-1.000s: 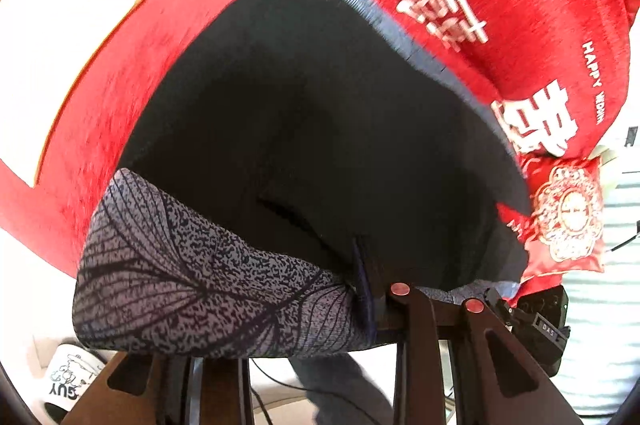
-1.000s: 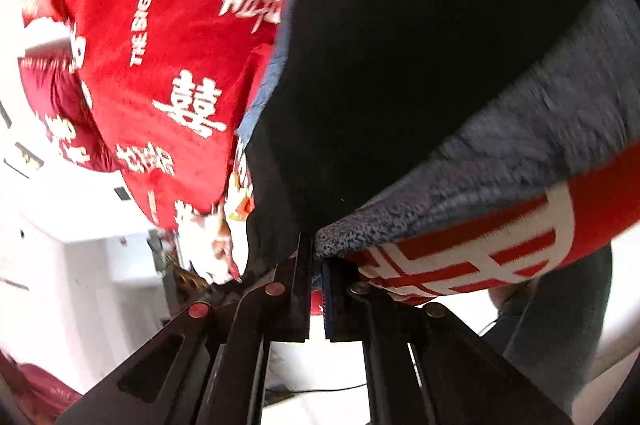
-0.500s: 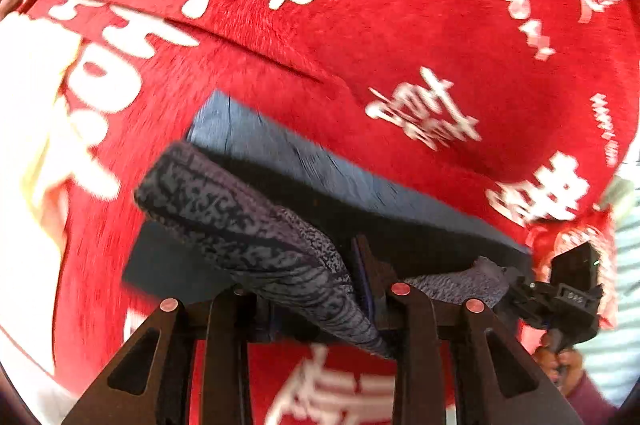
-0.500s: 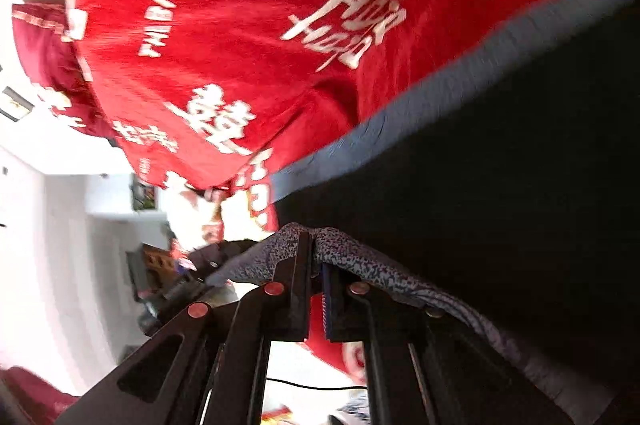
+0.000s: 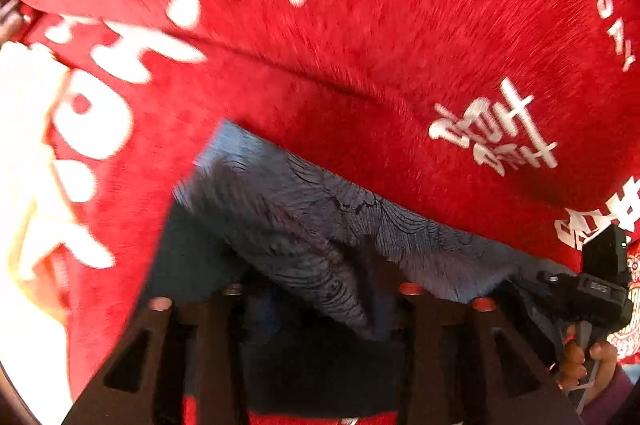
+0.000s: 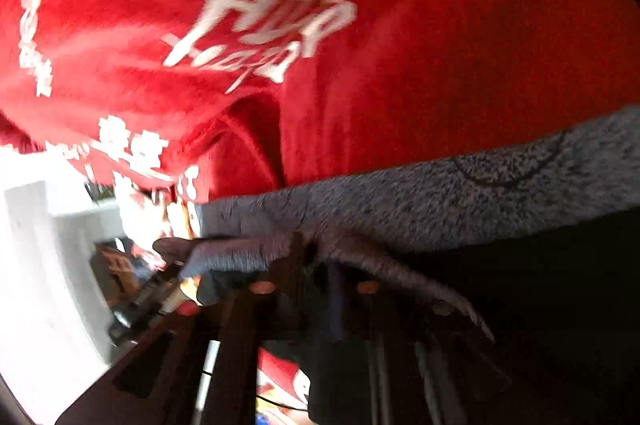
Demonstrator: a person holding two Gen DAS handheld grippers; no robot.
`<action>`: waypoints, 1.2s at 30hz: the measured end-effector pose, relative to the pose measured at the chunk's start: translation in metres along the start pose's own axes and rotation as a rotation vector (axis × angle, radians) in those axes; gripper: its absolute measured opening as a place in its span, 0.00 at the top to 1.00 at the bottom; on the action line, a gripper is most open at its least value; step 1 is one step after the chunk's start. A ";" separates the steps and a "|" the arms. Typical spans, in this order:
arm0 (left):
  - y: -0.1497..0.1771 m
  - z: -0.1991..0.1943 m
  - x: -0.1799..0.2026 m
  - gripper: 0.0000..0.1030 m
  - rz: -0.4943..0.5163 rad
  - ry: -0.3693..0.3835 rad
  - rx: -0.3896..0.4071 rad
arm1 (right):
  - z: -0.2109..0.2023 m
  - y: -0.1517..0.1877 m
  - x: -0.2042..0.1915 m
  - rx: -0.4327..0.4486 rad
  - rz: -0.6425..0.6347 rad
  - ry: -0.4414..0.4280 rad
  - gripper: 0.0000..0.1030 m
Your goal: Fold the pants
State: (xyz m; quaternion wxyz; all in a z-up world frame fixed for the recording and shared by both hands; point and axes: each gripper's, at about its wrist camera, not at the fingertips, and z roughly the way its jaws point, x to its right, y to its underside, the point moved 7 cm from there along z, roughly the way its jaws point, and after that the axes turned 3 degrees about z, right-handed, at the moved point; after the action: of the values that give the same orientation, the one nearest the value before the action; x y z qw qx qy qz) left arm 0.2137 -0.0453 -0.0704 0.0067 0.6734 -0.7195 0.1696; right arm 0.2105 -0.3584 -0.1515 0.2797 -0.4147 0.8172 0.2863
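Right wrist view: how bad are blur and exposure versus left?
Right wrist: heavy motion blur, white lettering on the red blanket smeared, pants underexposed lower right. Left wrist: milder blur, leaf print on pants readable, left edge blown out white; fisheye vignette in both.

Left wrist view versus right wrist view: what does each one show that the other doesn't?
Only the left wrist view shows the other hand-held gripper with the hand holding it. Only the right wrist view shows a white wall and blurred clutter at its left edge. Both show the grey patterned pants pinched in their own fingers over the red blanket.
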 end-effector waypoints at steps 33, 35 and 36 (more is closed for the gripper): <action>0.116 -0.001 0.086 0.16 0.350 -0.168 -0.102 | -0.138 0.115 0.027 0.271 -0.011 0.055 0.35; 0.132 -0.002 0.112 0.16 0.408 -0.116 -0.121 | -0.151 0.147 0.045 0.308 0.051 0.061 0.33; 0.139 -0.003 0.124 0.16 0.433 -0.086 -0.124 | -0.153 0.159 0.052 0.318 0.076 0.062 0.33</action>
State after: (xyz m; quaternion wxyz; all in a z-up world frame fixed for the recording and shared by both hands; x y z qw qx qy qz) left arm 0.0667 -0.1595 -0.0701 -0.0193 0.5081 -0.8560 0.0938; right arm 0.0181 -0.4141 -0.0459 0.3054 -0.3429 0.8755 0.1508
